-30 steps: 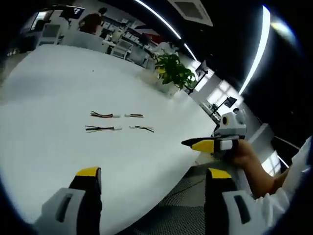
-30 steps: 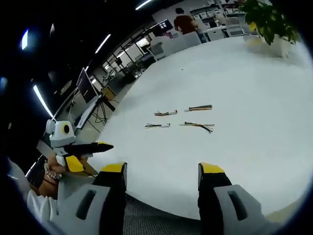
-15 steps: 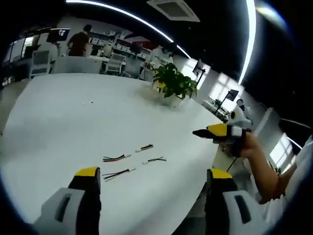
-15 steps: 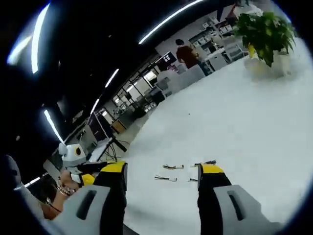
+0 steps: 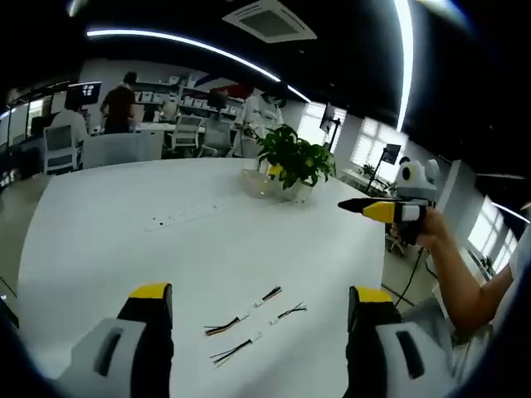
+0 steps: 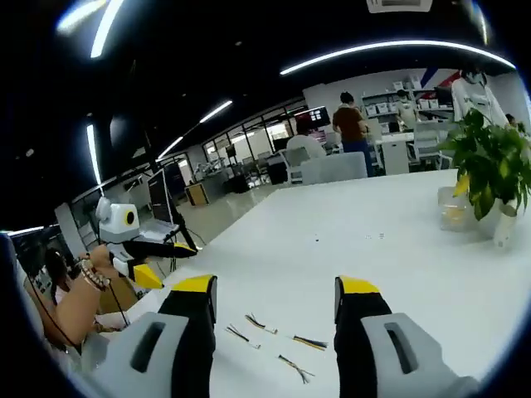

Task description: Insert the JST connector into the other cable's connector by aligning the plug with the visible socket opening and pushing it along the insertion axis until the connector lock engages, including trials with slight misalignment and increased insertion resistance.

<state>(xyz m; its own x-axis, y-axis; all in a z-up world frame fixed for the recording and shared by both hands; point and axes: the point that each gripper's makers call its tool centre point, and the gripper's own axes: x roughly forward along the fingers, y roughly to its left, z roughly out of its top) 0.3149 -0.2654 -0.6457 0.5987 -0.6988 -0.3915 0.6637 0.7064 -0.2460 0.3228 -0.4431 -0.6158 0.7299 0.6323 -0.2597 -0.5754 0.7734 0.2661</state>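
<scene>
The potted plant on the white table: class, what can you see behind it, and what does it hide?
Behind the potted plant, in the left gripper view, an office: desks, chairs, a standing person and bright windows. Its leaves cover the floor and furniture directly behind them.

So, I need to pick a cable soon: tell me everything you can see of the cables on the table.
Short cable pieces lie loose on the white table. The right gripper view shows four, the left gripper view about as many. Each has thin multicoloured wires, yellow, red and dark, ending in a small pale connector. They lie flat, close together in a loose cluster, apparently apart from one another. Neither the left gripper nor the right gripper touches them. Connector details are too small to tell.
</scene>
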